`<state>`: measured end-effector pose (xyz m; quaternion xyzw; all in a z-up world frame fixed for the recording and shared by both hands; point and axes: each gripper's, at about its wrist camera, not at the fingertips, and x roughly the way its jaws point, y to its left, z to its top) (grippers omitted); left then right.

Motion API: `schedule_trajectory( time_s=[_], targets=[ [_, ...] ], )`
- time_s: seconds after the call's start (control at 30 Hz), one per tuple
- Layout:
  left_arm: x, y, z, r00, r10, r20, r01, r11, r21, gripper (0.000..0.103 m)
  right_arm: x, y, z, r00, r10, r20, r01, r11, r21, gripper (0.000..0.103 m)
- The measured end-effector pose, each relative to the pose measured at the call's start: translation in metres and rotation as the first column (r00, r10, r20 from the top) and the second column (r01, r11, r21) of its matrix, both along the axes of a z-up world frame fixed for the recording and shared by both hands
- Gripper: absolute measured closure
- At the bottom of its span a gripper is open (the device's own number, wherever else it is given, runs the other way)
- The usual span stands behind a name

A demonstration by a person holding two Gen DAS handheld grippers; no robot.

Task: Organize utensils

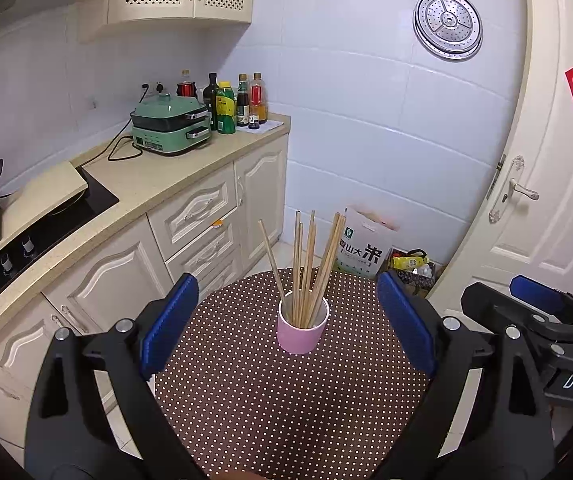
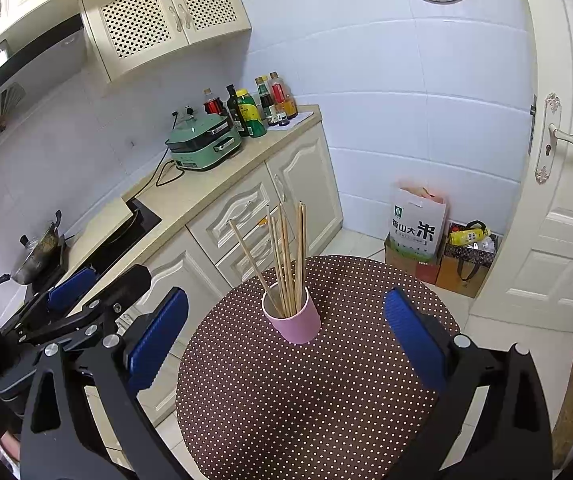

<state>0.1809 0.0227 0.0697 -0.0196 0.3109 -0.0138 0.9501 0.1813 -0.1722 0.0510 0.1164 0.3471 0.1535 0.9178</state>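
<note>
Pink cup (image 1: 303,332) on dotted table (image 1: 286,408)

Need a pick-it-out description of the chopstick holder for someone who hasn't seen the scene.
Find the round table with the brown polka-dot cloth in front of the cream kitchen cabinets. Near its middle stands a small pink cup, upright, with a bundle of wooden chopsticks fanning out of it. It is the only object on the cloth; both open grippers flank it without touching.
</note>
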Motion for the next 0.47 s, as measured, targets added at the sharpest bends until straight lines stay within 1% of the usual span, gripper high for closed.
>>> schedule_trajectory(
  time_s=[0.47],
  targets=[
    [0.0006,-0.0033,-0.0020,1.000,-0.007,-0.021,0.007,1.000,0.000,0.014,0.0019,-0.0035,-0.0022,1.000,-0.006,-0.014,0.006,1.000,0.020,0.008]
  ],
)
